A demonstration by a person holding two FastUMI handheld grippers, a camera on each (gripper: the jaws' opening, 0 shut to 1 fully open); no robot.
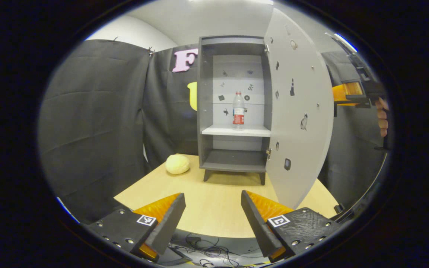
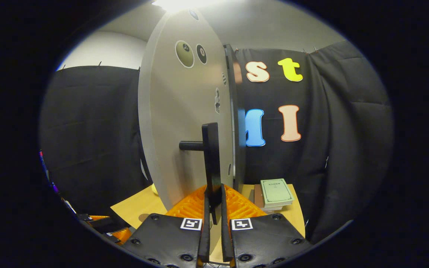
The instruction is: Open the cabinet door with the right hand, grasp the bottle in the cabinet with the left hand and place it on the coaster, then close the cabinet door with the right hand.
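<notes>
With the door (image 1: pixel 298 111) swung wide, the grey slab-sided cabinet (image 1: pixel 233 108) stands open on short legs at the far side of the pale wood-grain desk (image 1: pixel 214 208). A clear plastic bottle (image 1: pixel 238 111) with a red label stands upright on the white middle shelf (image 1: pixel 236 130), well apart from both grippers. Left hand-held gripper (image 1: pixel 212 219) hangs over the near desk edge, wedge-shaped fingers spread wide, nothing between them. Right hand-held gripper (image 2: pixel 214 216) is pinched narrow onto the dark flat bar handle (image 2: pixel 210 163) that stands off the door's matte, sticker-dotted face on a round peg; both fingers press the bar. A rounded pale-yellow lump (image 1: pixel 177 164) sits on the desk left of the cabinet. Green-covered books (image 2: pixel 276 193) lie stacked flat by the black cloth wall.
</notes>
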